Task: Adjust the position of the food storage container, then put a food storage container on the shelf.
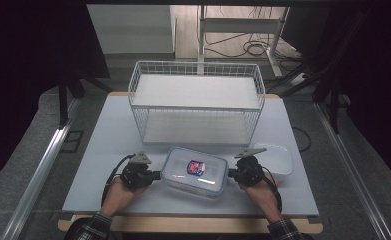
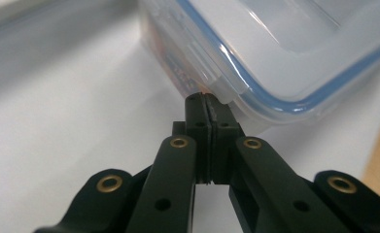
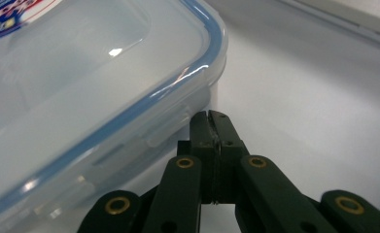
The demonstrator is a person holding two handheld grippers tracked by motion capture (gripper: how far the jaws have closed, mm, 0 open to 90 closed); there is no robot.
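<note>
A clear plastic box (image 1: 195,171) with a blue-sealed lid and a red and blue label lies near the table's front edge. My left gripper (image 1: 158,175) is at its left end, shut, with nothing between the pads. In the left gripper view the gripper's tips (image 2: 206,99) touch the lower edge of a latch flap on the box (image 2: 285,48). My right gripper (image 1: 230,173) is at the box's right end, also shut. In the right gripper view its tips (image 3: 211,116) rest just under the lid's corner on the box (image 3: 80,87).
A white wire basket (image 1: 195,63) with two levels stands behind the box at the table's middle. A white lidded tub (image 1: 278,157) sits just right of my right gripper. The pale table top (image 1: 108,140) ends in a wooden front edge.
</note>
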